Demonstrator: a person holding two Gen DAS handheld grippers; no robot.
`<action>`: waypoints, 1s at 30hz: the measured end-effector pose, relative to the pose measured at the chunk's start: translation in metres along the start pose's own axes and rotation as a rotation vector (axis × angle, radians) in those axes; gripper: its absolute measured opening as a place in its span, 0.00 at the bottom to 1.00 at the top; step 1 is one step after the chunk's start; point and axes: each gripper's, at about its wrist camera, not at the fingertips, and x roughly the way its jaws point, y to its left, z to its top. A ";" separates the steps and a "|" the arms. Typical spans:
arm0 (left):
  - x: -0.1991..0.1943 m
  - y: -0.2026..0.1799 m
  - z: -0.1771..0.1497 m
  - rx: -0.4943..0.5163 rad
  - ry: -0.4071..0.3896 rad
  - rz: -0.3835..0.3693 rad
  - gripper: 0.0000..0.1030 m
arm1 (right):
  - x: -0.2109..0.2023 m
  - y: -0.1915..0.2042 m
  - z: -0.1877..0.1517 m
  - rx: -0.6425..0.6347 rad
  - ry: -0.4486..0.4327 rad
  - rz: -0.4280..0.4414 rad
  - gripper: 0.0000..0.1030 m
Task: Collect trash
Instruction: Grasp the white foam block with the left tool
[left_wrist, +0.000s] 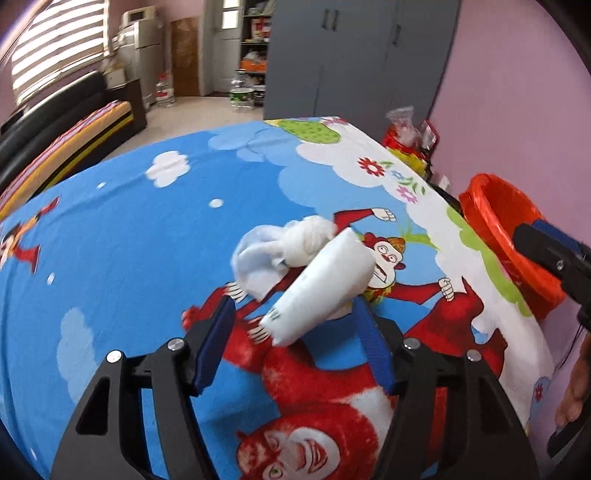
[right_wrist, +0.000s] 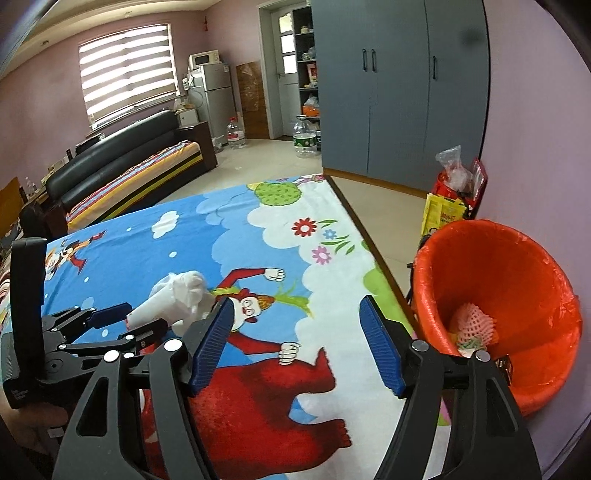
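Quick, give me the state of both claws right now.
Left claw: open, straddling the white flat plastic packet, not clamped on it.
Right claw: open, empty.

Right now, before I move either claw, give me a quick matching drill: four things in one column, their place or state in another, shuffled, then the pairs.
Things:
1. white paper cup
2. crumpled tissue
3. foam fruit net
4. right claw

Place or state:
A. inside the orange bin
B. open, holding nothing, above the bed sheet
C. lying on its side between the open left claw's fingers
D. on the sheet just beyond the cup

Pairs: 1-C, 2-D, 3-A, 4-B
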 end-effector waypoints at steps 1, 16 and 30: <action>0.002 -0.002 0.001 0.010 0.000 -0.010 0.52 | 0.000 -0.001 0.000 0.001 0.001 -0.002 0.66; -0.019 0.032 -0.001 -0.093 -0.026 -0.089 0.19 | 0.018 0.025 0.003 -0.038 0.029 0.035 0.66; -0.034 0.107 -0.027 -0.192 -0.005 -0.005 0.22 | 0.069 0.104 0.013 -0.139 0.088 0.128 0.69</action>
